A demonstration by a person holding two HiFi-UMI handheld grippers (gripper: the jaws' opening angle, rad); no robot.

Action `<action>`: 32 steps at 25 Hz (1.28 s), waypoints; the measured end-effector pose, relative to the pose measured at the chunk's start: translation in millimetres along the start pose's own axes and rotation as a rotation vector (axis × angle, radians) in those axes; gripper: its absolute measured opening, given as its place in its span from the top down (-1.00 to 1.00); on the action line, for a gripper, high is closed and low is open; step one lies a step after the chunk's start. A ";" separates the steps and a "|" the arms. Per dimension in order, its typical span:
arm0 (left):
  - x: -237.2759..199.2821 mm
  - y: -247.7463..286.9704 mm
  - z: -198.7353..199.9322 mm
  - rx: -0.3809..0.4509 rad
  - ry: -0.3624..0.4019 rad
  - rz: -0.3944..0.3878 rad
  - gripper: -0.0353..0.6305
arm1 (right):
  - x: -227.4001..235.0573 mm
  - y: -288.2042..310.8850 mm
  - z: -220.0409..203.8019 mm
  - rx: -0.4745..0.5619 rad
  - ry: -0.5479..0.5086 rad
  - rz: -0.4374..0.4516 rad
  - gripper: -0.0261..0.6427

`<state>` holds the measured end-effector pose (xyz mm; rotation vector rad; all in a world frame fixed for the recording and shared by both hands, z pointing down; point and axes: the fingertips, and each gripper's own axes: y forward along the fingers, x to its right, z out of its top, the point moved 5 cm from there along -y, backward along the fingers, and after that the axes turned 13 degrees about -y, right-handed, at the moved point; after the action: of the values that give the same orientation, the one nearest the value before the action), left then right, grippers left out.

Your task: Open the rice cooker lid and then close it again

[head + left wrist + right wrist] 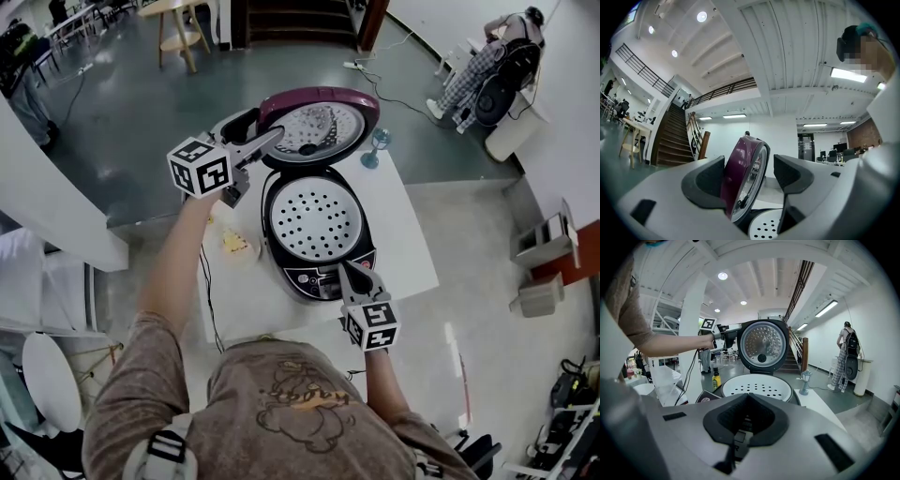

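Note:
The rice cooker (317,279) stands on a white table (408,244) with its maroon lid (319,122) raised upright. A white perforated tray (315,220) fills the pot. My left gripper (270,142) is at the lid's left edge and is open. In the left gripper view the lid's rim (740,173) stands between the jaws of that gripper (749,176), close against the left pad (708,180) and clear of the right one. My right gripper (349,272) rests at the cooker's front panel, shut with nothing in it; its tips (746,397) meet in front of the tray (757,386) and the lid (761,344).
A small blue-stemmed glass (375,145) stands behind the cooker on the right. A dish with yellow food (234,246) lies left of it, and a cable hangs off the table's left edge. A bottle (715,379) stands further left. A person (487,66) stands far back right.

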<state>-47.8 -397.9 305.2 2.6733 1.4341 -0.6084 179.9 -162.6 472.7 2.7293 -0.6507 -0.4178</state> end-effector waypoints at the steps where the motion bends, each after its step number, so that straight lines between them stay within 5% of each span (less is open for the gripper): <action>1: 1.3 -0.5 -0.4 0.001 -0.001 -0.001 -0.09 | 0.1 -0.2 -0.1 -0.001 0.000 0.000 0.91; 32: 67.3 -42.5 -39.6 0.001 -0.042 -0.077 -0.09 | -2.1 -1.3 2.0 0.006 -0.017 0.009 0.91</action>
<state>-36.4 -311.6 323.4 2.6004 1.5322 -0.6666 178.0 -160.9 470.9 2.7308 -0.6692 -0.4379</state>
